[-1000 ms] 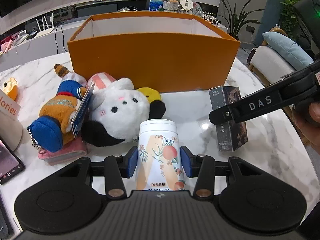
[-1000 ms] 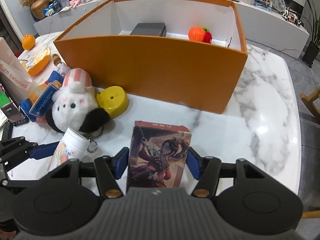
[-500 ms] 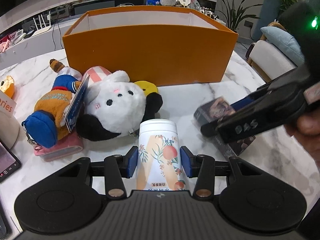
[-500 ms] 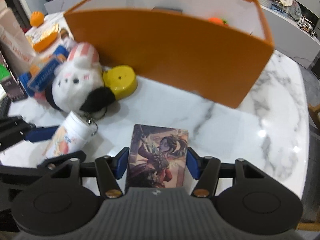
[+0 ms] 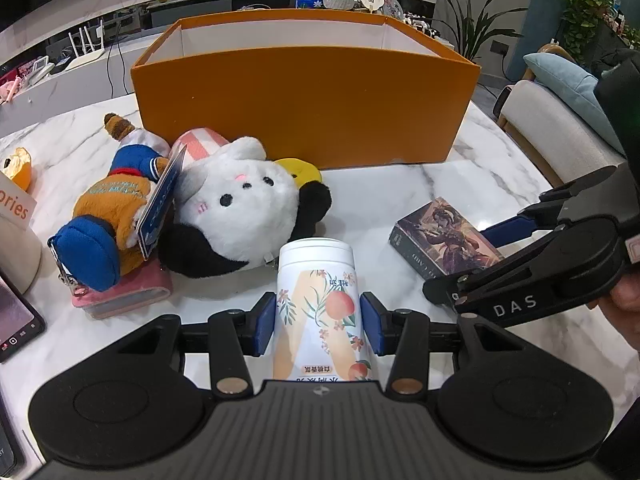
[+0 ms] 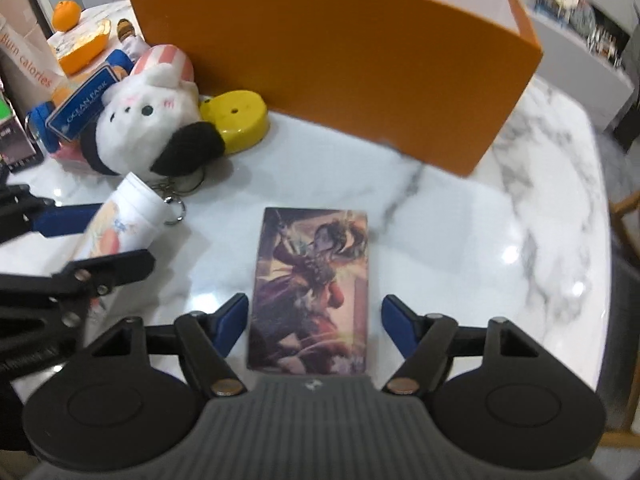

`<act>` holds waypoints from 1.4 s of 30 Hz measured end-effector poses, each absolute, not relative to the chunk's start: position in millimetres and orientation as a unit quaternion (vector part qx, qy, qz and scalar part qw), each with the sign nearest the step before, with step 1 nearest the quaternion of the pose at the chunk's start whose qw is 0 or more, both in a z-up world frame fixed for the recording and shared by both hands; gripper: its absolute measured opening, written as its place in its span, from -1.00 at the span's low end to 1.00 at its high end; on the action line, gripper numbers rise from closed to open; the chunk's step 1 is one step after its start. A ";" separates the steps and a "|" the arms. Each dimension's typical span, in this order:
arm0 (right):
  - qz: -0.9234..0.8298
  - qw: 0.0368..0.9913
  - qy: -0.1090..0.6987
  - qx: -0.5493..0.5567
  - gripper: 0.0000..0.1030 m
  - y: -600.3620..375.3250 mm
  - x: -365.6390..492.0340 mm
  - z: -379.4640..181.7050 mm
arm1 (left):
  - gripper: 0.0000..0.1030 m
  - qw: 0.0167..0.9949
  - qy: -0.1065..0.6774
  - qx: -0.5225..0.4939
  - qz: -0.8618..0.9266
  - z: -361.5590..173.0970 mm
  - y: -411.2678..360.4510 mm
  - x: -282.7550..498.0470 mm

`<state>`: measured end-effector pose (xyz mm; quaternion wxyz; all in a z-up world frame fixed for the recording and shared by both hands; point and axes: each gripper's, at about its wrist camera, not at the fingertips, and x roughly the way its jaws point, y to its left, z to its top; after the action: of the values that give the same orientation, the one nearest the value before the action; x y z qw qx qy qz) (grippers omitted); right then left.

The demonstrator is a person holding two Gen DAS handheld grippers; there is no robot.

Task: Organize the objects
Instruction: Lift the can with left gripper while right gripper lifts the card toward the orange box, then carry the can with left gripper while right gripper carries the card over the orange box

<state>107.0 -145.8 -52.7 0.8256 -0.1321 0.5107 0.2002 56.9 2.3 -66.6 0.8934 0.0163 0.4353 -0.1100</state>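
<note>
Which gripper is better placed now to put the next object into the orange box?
Left. The left gripper is shut on the peach bottle, ready to lift. The right gripper has just been opening; the card box lies flat between its pads, released.

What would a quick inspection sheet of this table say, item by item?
Surface: white marble table, glossy.
Job's things: open orange cardboard box; white peach-printed canister; dark illustrated card box lying flat.
Clutter: white-and-black plush toy, blue-and-orange plush doll on a pink pouch, yellow round plastic piece, phone.
Tongs: left tongs shut on the canister; right tongs open, jaws just widened, pads clear of the card box between them.
Cables: some by the white router behind.
Surroundings: potted plants, cushioned chair.
</note>
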 end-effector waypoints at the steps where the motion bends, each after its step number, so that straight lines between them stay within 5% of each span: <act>1: 0.201 0.827 0.509 -0.129 0.20 -147.3 107.2 -51.6 | 0.02 0.894 0.434 0.017 -0.110 -66.4 1.7 56.9; 24: 0.194 0.888 0.417 0.000 0.16 -189.9 131.9 61.8 | 0.02 0.918 0.367 0.052 -0.142 3.8 -26.9 66.3; 42: 0.134 0.921 0.359 0.068 0.16 -220.1 186.3 88.0 | 0.02 0.950 0.290 0.016 -0.113 79.7 -4.8 174.6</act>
<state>186.3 -220.1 88.0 0.9210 0.0679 0.3595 0.1340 174.6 -4.8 79.7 0.9502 0.0161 0.2900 -0.1133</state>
